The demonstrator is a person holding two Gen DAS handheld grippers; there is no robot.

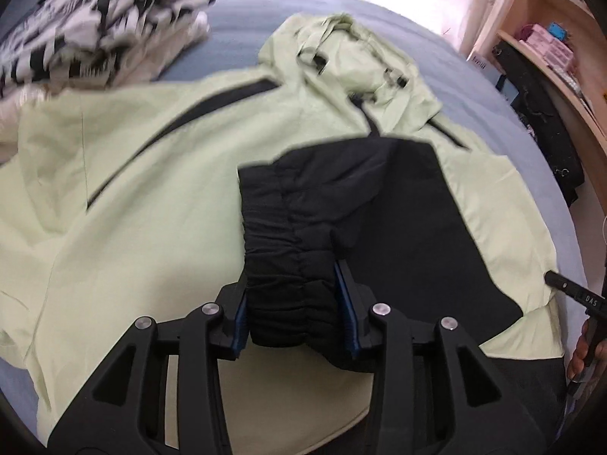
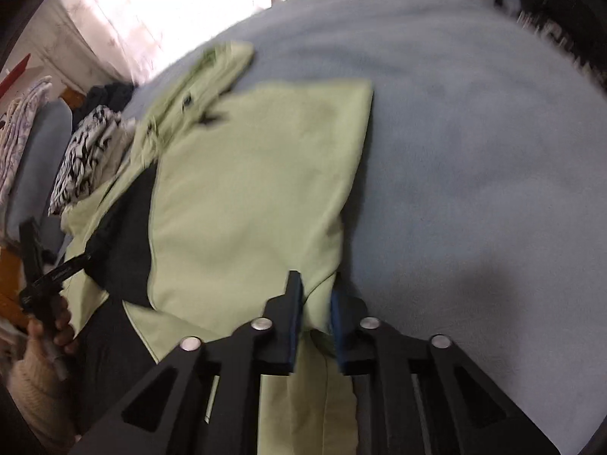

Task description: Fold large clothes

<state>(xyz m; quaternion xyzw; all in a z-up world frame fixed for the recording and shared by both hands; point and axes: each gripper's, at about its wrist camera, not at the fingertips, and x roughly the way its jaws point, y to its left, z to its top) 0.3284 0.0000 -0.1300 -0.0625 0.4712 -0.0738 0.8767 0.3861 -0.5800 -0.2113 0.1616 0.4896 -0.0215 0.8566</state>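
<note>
Clenched left jaws on black cuff, right jaws on green hem, jacket ahead on bed; judged light, limp, slippery, best gripped at edges.

Bed covered by a blue-grey sheet. Pale green jacket with black panels is spread across it, centre of frame. Stack of folded clothes, black-and-white patterned piece on top, is seen at upper left, just beside the jacket.
</note>
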